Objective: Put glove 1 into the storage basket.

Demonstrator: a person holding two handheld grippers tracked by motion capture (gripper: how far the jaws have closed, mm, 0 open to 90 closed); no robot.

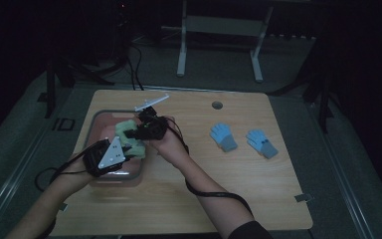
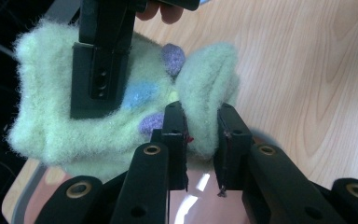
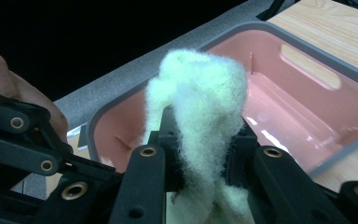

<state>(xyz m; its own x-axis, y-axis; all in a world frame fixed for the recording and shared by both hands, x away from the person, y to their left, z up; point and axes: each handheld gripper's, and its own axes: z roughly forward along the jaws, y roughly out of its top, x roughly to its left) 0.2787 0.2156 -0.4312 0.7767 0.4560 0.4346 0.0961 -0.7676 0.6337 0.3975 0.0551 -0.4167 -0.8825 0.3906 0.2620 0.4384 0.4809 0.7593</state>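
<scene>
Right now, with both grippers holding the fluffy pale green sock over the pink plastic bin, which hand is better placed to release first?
Probably left: the left gripper pinches only an edge fold of the fluffy pale green sock, while the right gripper clamps its bunched middle above the pink plastic bin.

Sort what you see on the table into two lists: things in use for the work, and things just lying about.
In use:
fuzzy green sock
pink bin
left hand-held gripper
right hand-held gripper

Lying about:
left blue glove
right blue glove

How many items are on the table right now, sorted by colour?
Green fuzzy sock, clamped by the left gripper and the right gripper: 1
Blue gloves, one beside the other: 2
Pink bin: 1
Total: 4
</scene>
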